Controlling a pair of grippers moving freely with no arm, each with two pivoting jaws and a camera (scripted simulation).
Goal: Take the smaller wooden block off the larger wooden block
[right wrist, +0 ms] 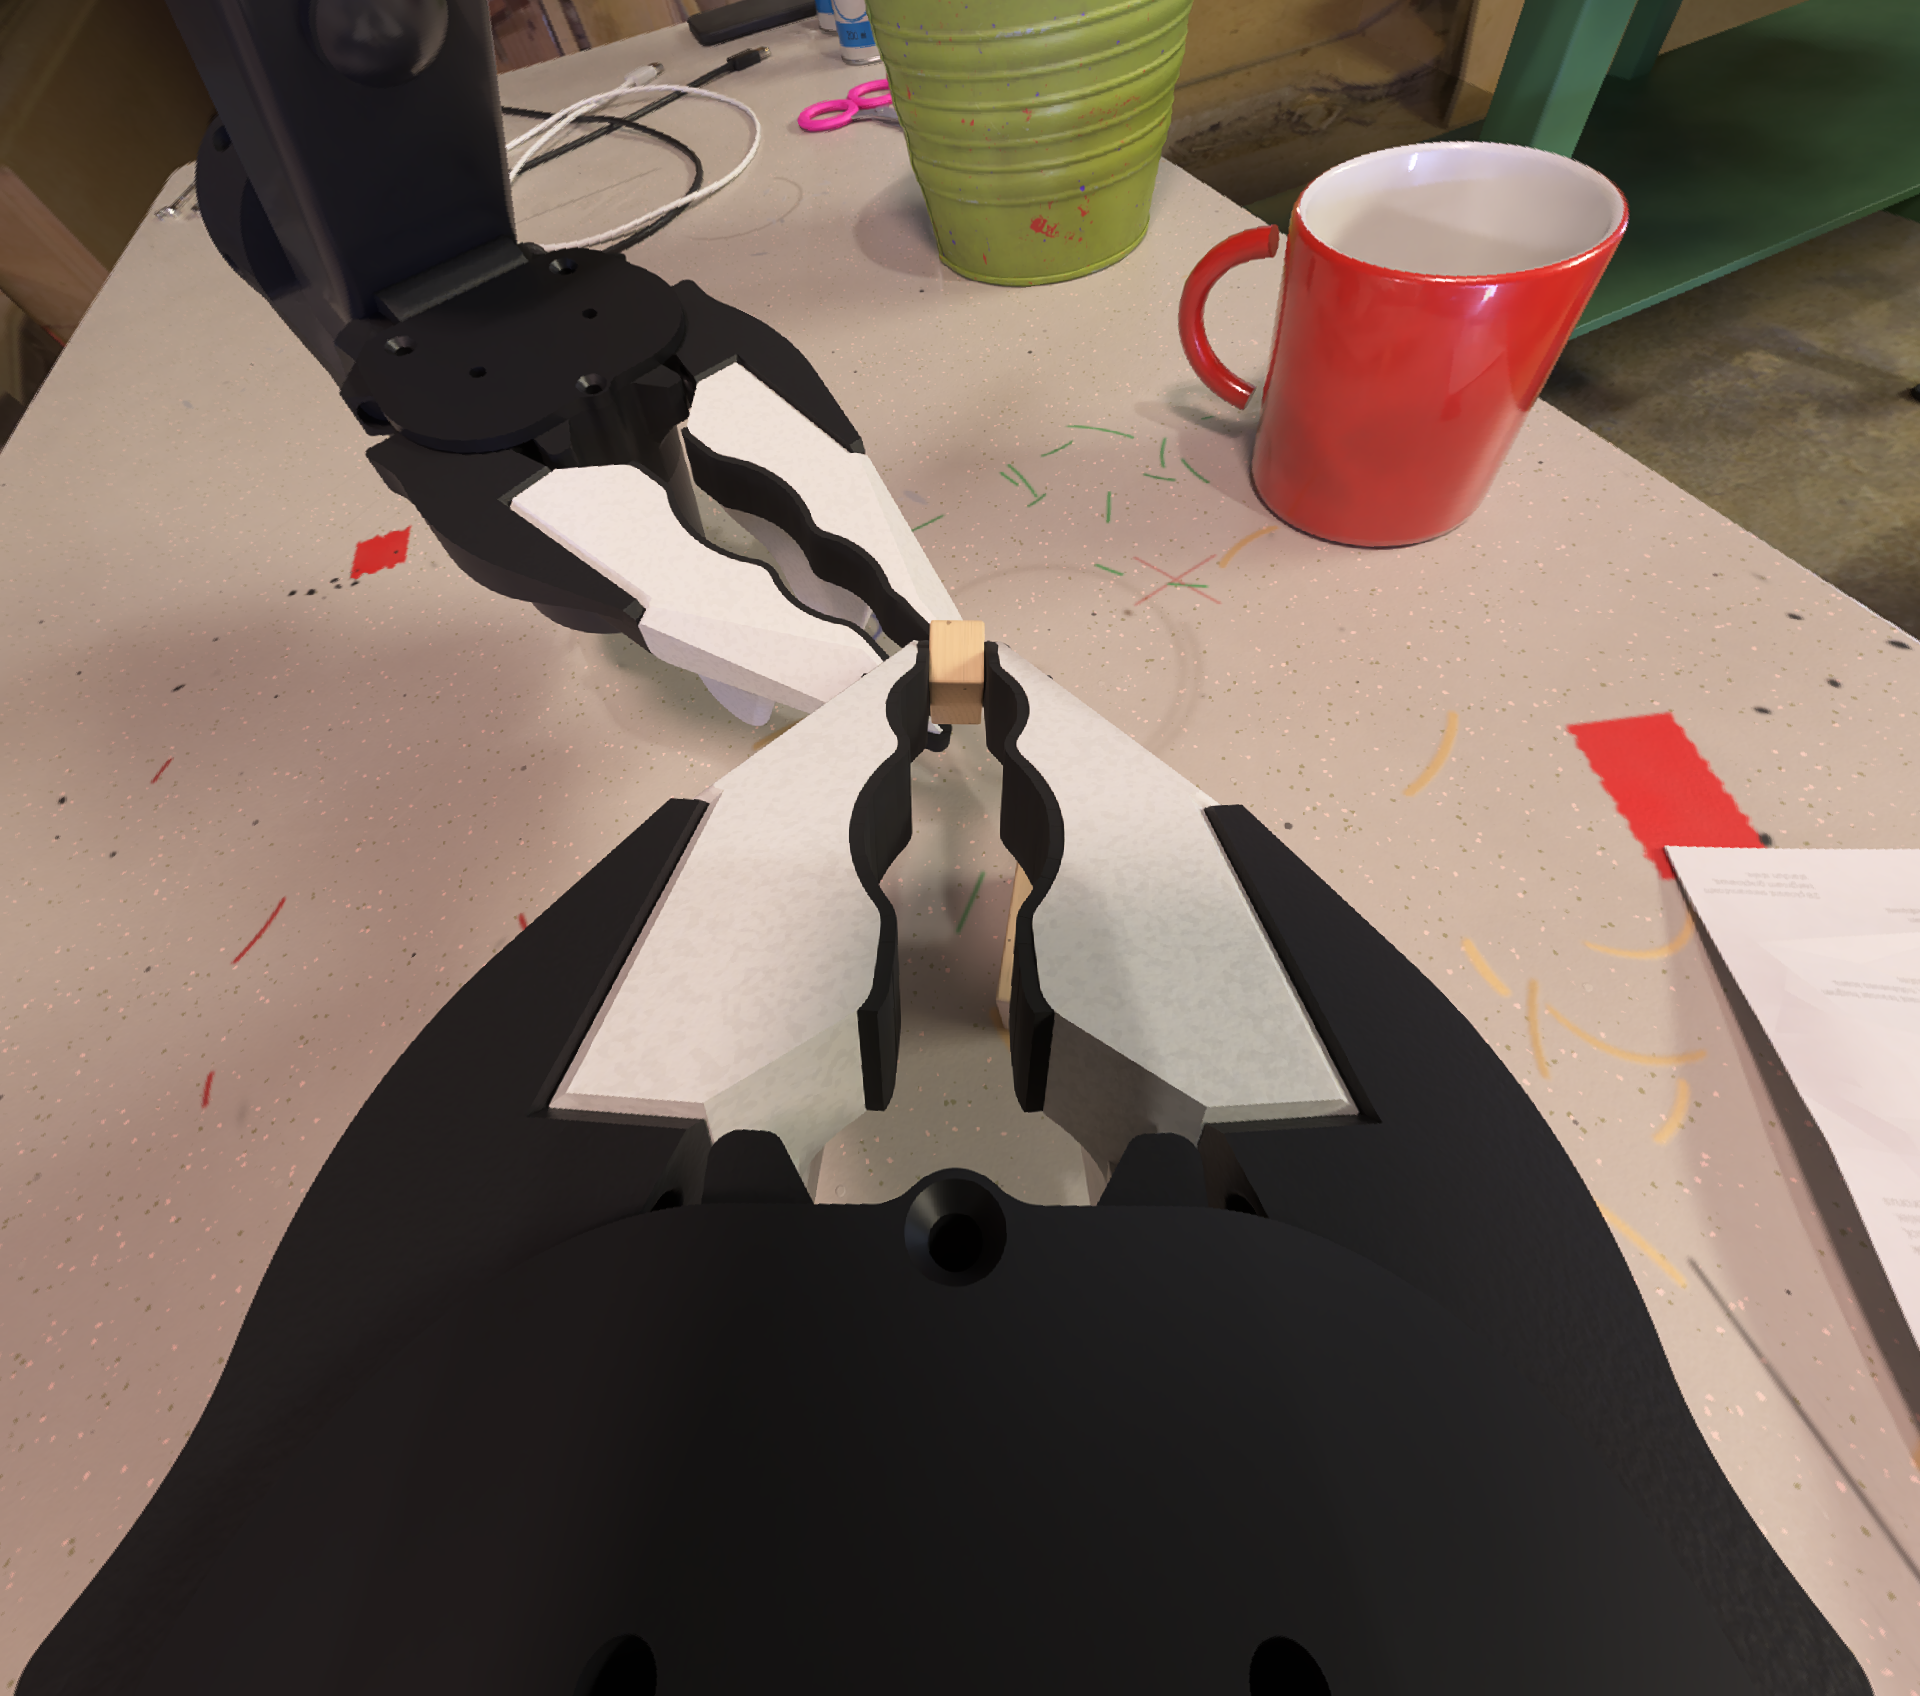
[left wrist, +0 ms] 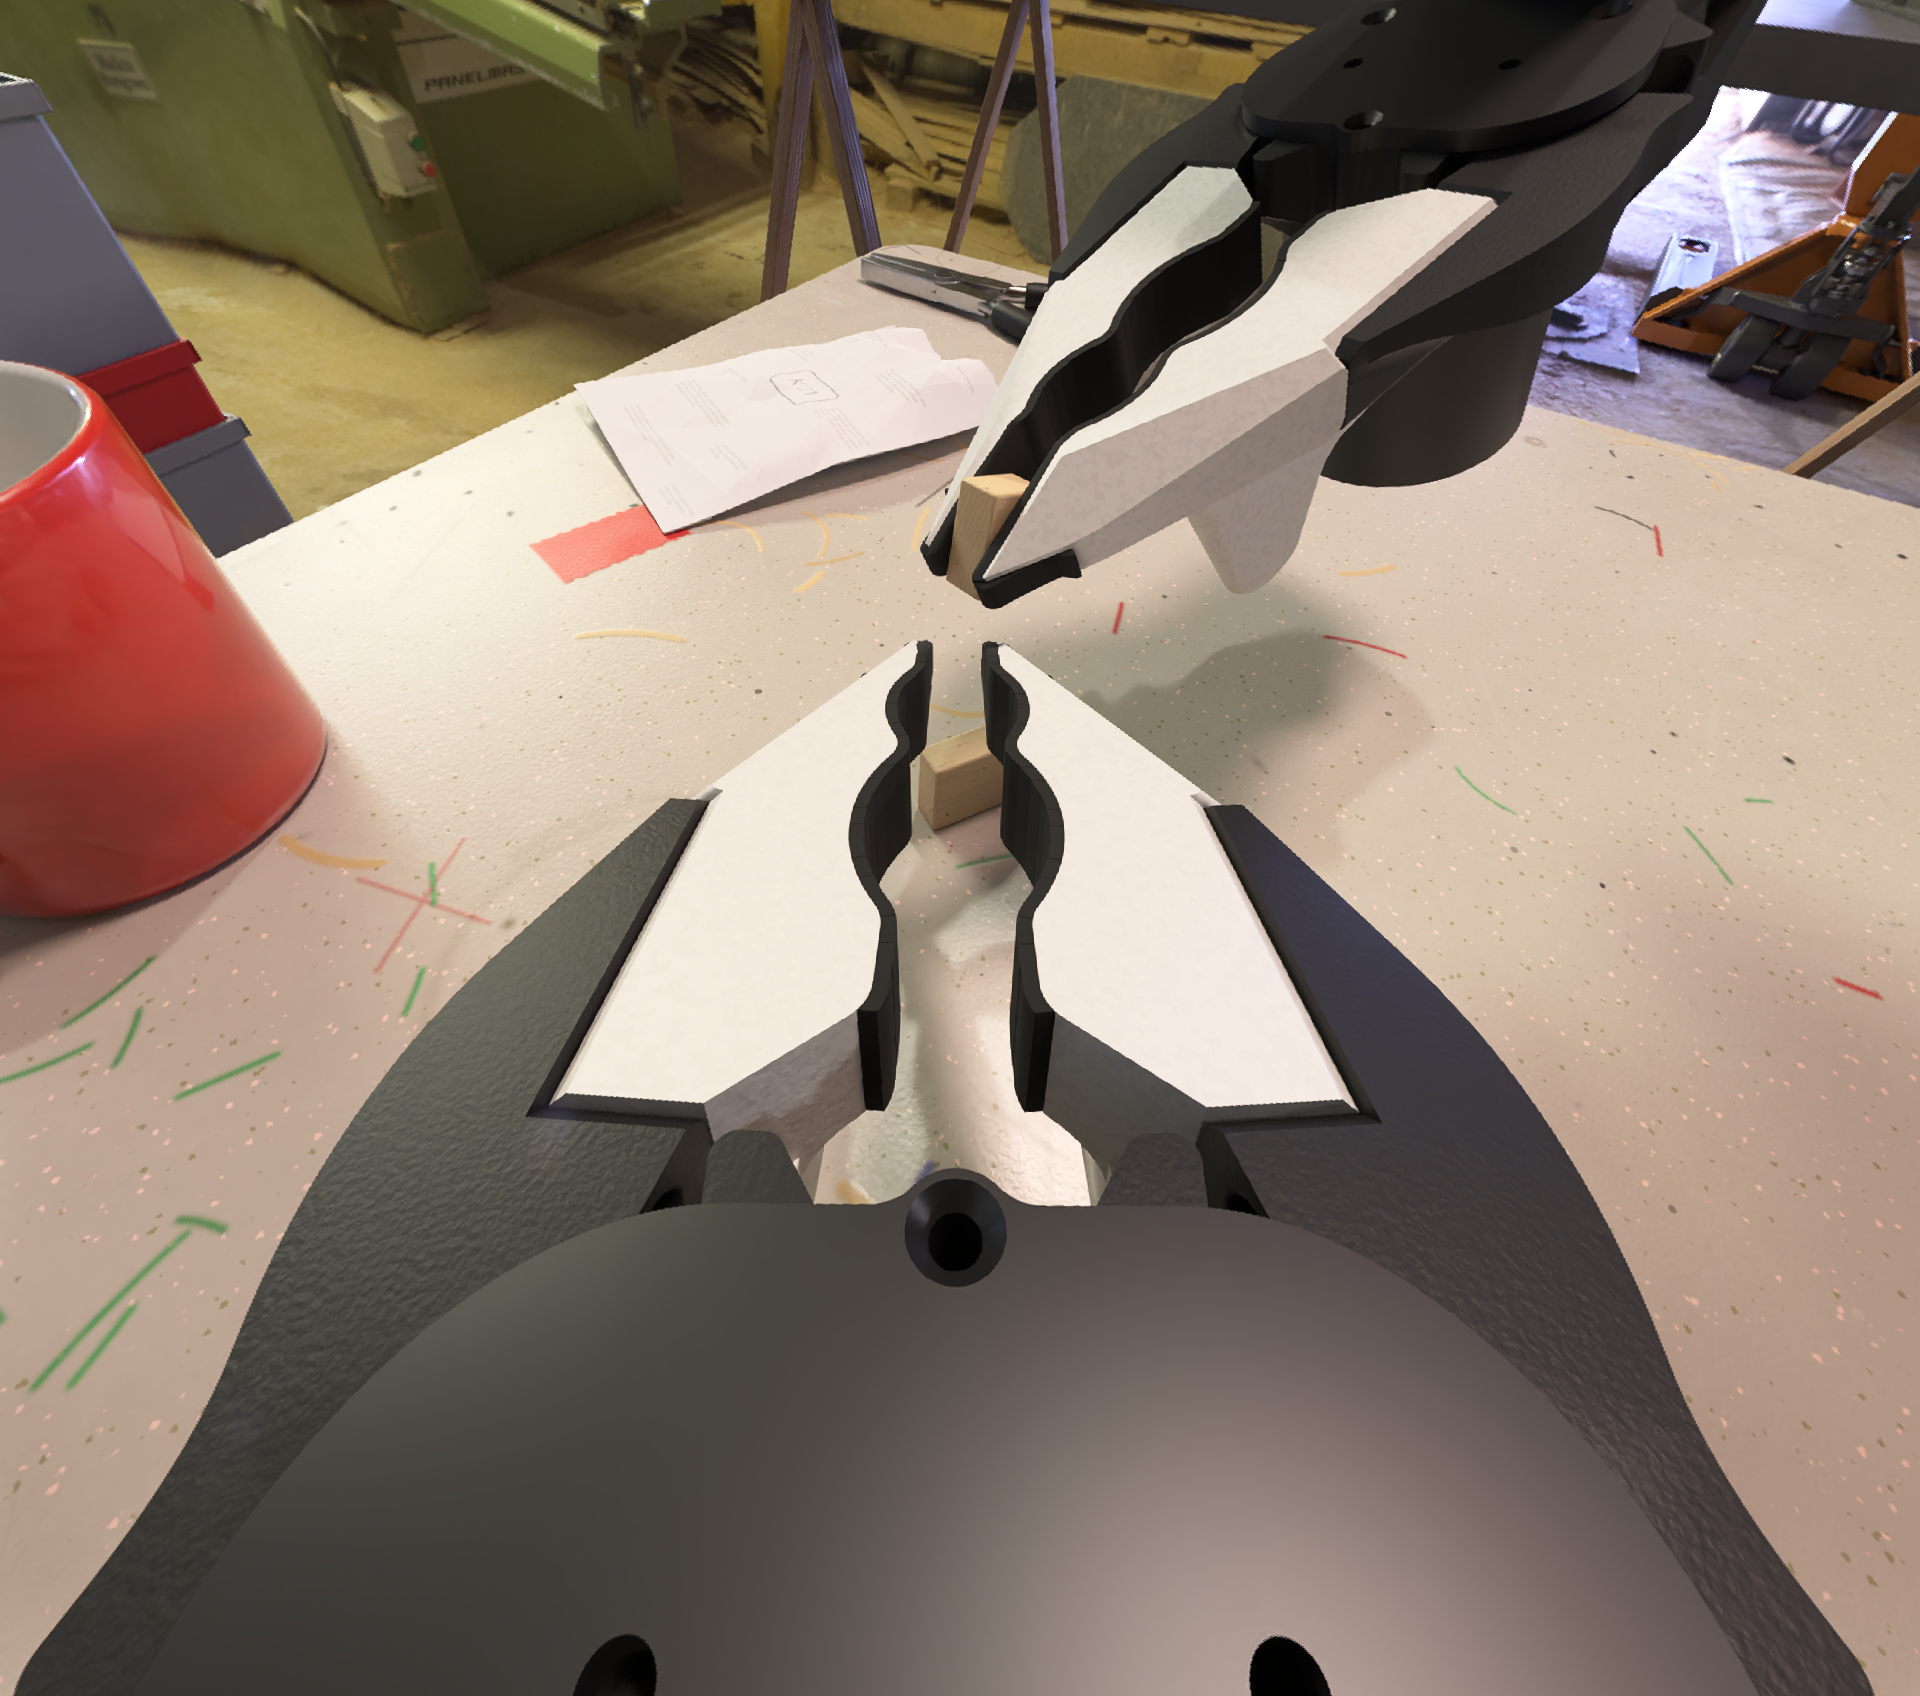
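My right gripper (right wrist: 956,654) is shut on the smaller wooden block (right wrist: 956,672) and holds it in the air at its fingertips. The gripper (left wrist: 961,581) and the block (left wrist: 982,516) also show in the left wrist view. The larger wooden block (left wrist: 958,782) lies on the speckled table (left wrist: 1507,867) below, seen through the gap of my left gripper (left wrist: 956,659). In the right wrist view only a sliver of it (right wrist: 1008,960) shows beside my right finger. The left gripper's jaws stand a narrow gap apart with nothing between them. Its tips (right wrist: 906,640) hover just behind the lifted block.
A red mug (left wrist: 125,659) (right wrist: 1423,358) stands to one side and a green pot (right wrist: 1039,67) behind it. Sheets of paper (left wrist: 790,420) (right wrist: 1818,1023), pliers (left wrist: 945,285), cables (right wrist: 644,140) and pink scissors (right wrist: 842,108) lie farther out.
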